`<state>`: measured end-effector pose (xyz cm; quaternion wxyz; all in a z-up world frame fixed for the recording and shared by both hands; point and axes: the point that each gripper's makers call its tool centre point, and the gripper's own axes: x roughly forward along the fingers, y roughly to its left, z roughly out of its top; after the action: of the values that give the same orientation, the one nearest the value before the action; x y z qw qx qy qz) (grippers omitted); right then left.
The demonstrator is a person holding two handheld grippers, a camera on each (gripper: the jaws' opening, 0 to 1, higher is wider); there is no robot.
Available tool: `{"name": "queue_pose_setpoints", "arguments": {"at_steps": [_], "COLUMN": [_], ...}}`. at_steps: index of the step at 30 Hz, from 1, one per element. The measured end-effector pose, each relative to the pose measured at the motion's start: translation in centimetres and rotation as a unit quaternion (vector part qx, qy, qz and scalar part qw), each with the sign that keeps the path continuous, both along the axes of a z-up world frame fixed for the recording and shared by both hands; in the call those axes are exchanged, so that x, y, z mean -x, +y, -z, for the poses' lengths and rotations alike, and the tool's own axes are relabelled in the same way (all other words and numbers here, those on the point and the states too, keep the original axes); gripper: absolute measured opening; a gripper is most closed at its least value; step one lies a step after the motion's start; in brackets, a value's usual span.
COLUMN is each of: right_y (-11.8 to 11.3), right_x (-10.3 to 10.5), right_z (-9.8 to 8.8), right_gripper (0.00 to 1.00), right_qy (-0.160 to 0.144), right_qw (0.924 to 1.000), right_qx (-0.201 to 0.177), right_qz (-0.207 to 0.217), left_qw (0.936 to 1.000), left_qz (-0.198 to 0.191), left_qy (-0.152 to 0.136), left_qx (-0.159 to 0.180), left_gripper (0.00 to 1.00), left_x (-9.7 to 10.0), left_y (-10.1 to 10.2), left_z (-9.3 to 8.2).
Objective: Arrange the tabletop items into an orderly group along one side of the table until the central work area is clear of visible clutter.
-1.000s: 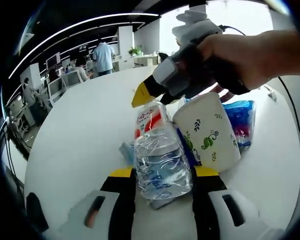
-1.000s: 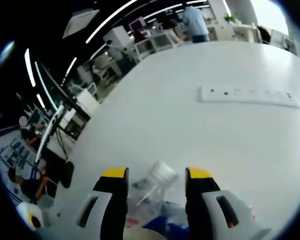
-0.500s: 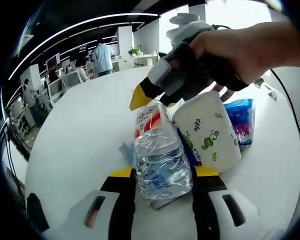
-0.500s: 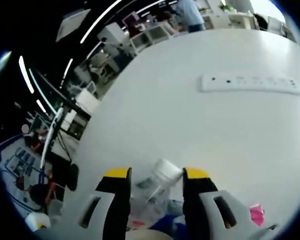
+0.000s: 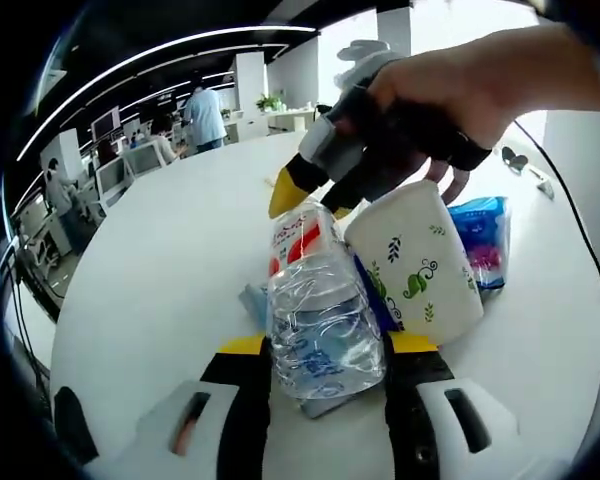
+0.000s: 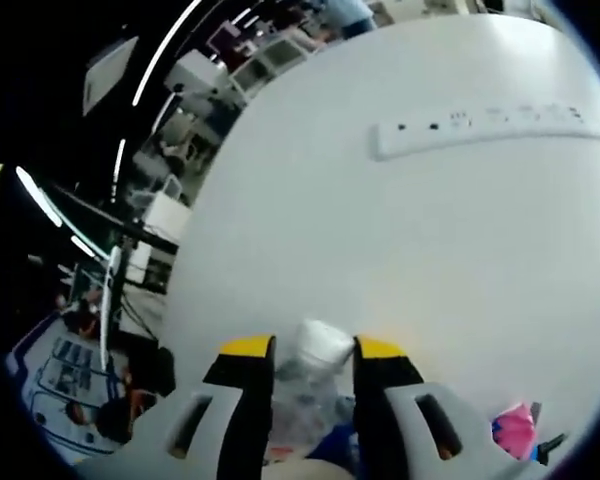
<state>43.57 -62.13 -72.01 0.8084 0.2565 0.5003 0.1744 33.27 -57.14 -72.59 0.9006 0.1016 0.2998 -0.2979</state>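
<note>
Clear plastic bottle (image 5: 318,310) lying on its side on the white table (image 5: 170,260), long axis running away along the left gripper (image 5: 326,352), base clamped between its yellow-tipped jaws and neck pointing away toward the right gripper (image 5: 310,195). Right gripper (image 6: 313,350) coming in from the far end, jaws narrowed around the white cap (image 6: 320,342); contact not certain. Touching the bottle's right side a leaf-printed paper cup (image 5: 415,260), beyond it a blue packet (image 5: 480,240).
</note>
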Motion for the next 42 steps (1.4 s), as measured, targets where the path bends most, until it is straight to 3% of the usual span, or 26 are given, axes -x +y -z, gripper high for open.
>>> {"name": "queue_pose_setpoints", "arguments": {"at_steps": [6, 15, 20, 42], "right_y": [-0.1, 0.01, 0.4, 0.15], "right_x": [0.03, 0.2, 0.54, 0.3], "right_z": [0.09, 0.1, 0.3, -0.24], "right_gripper": [0.24, 0.22, 0.24, 0.19], "right_qy": [0.024, 0.043, 0.068, 0.057], "right_qw": [0.9993, 0.9982, 0.9962, 0.9948], "right_qx": [-0.018, -0.031, -0.047, -0.058], "right_qz": [0.022, 0.03, 0.029, 0.062], "left_qw": [1.0, 1.0, 1.0, 1.0], "left_qz": [0.001, 0.003, 0.005, 0.006], "left_qy": [0.001, 0.001, 0.001, 0.003], "left_qx": [0.001, 0.001, 0.007, 0.005], "left_gripper": [0.43, 0.43, 0.43, 0.43], "left_x": [0.01, 0.0, -0.04, 0.01], "left_y": [0.06, 0.07, 0.03, -0.12], "left_z": [0.06, 0.17, 0.16, 0.36]}}
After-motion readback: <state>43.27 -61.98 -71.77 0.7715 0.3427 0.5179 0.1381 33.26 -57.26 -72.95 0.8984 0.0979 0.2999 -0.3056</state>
